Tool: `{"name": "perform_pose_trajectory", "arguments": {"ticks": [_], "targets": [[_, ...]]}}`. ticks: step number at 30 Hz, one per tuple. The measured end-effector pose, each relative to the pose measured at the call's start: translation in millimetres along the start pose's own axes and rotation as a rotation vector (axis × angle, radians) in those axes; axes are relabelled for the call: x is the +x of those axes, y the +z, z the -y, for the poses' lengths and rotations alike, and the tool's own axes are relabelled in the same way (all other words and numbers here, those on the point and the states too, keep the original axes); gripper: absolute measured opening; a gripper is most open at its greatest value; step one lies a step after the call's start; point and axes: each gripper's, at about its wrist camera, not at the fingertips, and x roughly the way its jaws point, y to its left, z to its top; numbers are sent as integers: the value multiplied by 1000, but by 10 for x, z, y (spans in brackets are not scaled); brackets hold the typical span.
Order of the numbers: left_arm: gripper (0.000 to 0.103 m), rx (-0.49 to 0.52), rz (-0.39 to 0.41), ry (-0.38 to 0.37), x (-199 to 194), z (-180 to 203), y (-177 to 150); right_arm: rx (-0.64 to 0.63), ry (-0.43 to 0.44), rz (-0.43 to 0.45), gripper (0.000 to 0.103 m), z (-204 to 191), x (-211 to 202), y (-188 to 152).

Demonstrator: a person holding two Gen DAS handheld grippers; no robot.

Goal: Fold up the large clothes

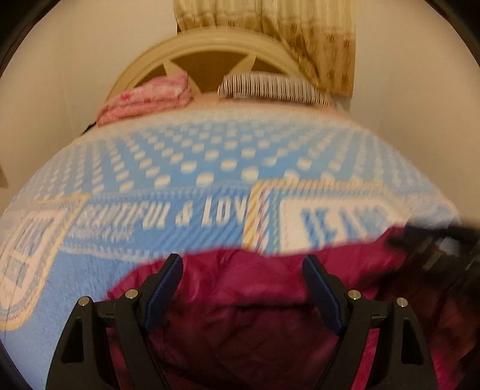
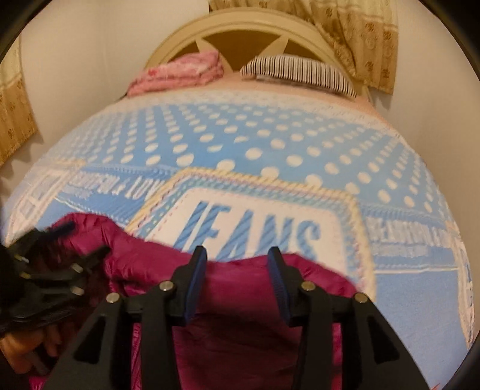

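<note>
We saw no containers, only a bed (image 2: 405,288) under a blue dotted blanket (image 2: 240,135). A magenta jacket (image 1: 255,315) lay bunched at the bed's near edge. Our left gripper (image 1: 243,267) stood wide over it, pads clear of the fabric. Our right gripper (image 2: 237,255) stood partly parted above the jacket, gripping nothing. A folded pink cloth (image 2: 180,75) and striped pillow (image 2: 300,73) sat by the headboard (image 2: 240,27).

The magenta garment (image 1: 255,315) runs off the lower edge; blanket lettering (image 1: 168,216) is blurred.
</note>
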Motion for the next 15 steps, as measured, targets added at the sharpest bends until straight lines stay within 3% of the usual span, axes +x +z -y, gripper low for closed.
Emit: {"name": "perform_pose_trajectory", "arguments": {"ticks": [4, 15], "targets": [[82, 8, -23, -46, 80, 134, 92, 19, -1, -25, 45, 66, 121, -196], [83, -31, -174, -47, 483, 149, -282, 24, 20, -25, 46, 155, 218, -408]]}}
